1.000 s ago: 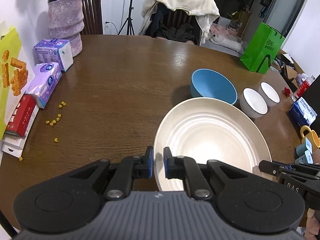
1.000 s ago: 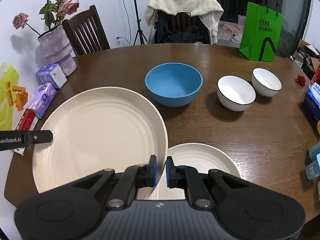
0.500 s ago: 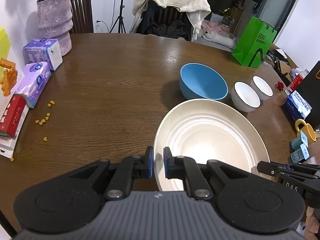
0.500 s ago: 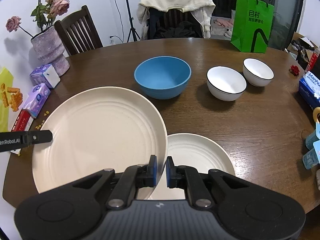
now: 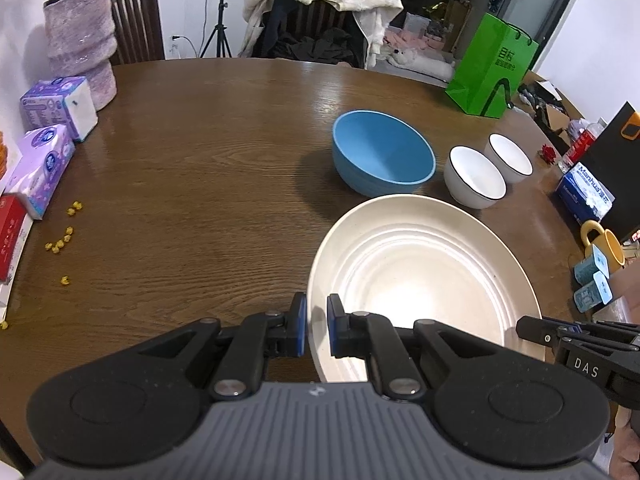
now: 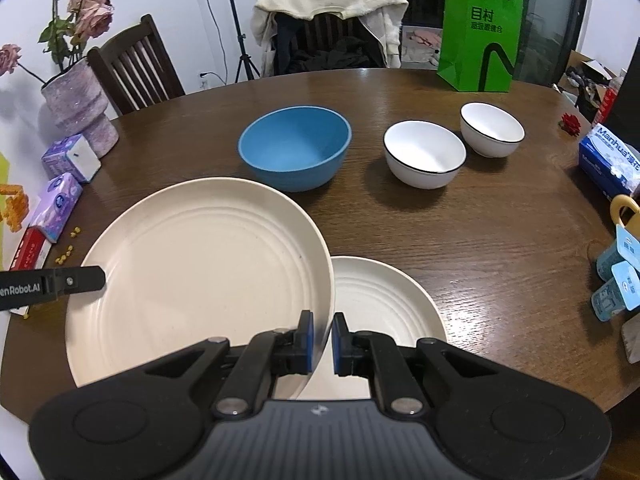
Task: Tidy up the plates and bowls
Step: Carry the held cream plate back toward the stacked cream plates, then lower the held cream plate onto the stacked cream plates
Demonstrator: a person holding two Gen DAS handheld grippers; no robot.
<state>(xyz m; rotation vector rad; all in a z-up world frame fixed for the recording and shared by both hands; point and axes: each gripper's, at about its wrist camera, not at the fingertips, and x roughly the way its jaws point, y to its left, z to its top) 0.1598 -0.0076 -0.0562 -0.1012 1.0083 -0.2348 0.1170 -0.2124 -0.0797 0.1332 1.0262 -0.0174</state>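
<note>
Big plate (image 6: 200,272) carried slightly lower, nearer small plate (image 6: 384,304). Left gripper (image 5: 316,324), right gripper (image 6: 321,338) both clamped on rim. Stacking unfinished; bowls (image 6: 296,148) untouched.

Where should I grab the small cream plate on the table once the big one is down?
Take the small cream plate by its thin raised rim, coming in low from the near-right edge. It lies flat, and the large plate overhangs its left side, so only the right rim is free.
</note>
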